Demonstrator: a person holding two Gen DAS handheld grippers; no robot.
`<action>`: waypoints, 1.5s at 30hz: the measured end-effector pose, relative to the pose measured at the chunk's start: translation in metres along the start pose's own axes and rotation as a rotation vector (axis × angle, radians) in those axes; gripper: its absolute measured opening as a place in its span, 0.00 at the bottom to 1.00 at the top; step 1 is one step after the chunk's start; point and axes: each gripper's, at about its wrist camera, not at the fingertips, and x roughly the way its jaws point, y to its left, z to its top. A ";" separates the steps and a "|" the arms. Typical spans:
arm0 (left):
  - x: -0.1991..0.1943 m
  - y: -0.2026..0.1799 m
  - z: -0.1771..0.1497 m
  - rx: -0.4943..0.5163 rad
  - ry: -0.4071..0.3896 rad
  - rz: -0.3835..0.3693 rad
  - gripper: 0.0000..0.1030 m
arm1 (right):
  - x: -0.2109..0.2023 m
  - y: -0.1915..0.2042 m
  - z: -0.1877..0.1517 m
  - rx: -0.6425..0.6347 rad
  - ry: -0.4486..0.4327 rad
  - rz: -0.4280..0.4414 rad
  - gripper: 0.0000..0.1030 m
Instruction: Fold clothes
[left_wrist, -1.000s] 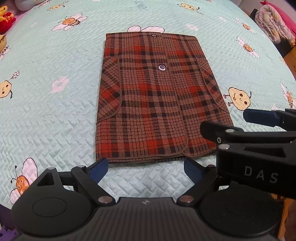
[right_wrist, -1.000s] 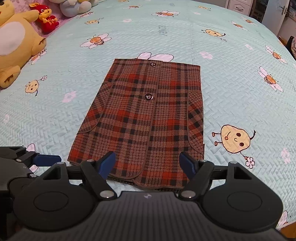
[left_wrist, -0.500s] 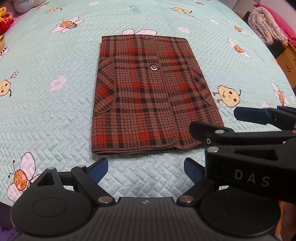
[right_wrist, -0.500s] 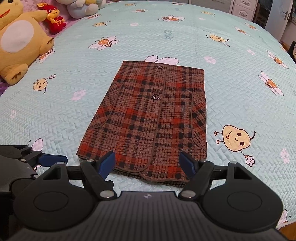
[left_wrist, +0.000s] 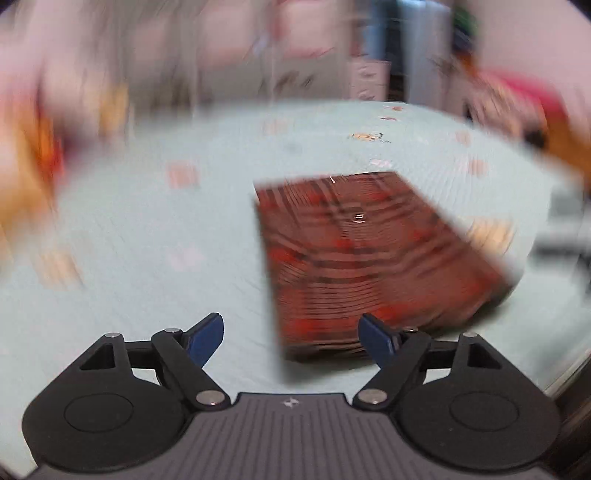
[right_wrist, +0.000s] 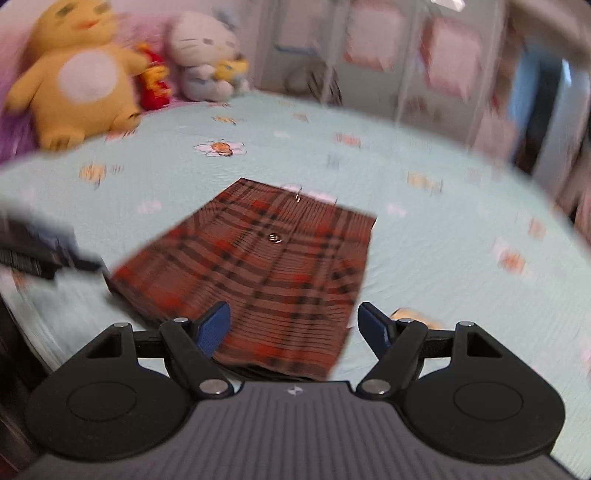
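Left wrist view, very blurry: the left gripper (left_wrist: 290, 338) has its jaws spread wide, holding nothing; the plaid garment (left_wrist: 369, 258) lies as a flat, folded rectangle near the bed's (left_wrist: 147, 258) front edge; right wrist view: the right gripper (right_wrist: 293, 326) hangs over the cloth's near edge, jaws spread too, so nothing is pinched; plush toys (right_wrist: 74, 85) sit at the far corner.

We see a bed (right_wrist: 424, 266) under a mint quilt printed with bees. A folded plaid garment (right_wrist: 273, 266) lies flat on it; a yellow plush (right_wrist: 74, 81) and a white plush (right_wrist: 205, 55) sit at its far edge.
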 end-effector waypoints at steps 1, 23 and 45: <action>-0.002 -0.013 -0.008 0.145 -0.044 0.050 0.82 | 0.001 0.006 -0.011 -0.072 -0.013 -0.013 0.74; 0.051 -0.077 -0.044 0.784 -0.157 -0.010 0.85 | 0.053 0.056 -0.084 -0.744 -0.008 -0.128 0.74; 0.081 -0.077 -0.018 0.828 -0.126 -0.055 1.00 | 0.083 0.054 -0.069 -0.819 -0.051 -0.049 0.80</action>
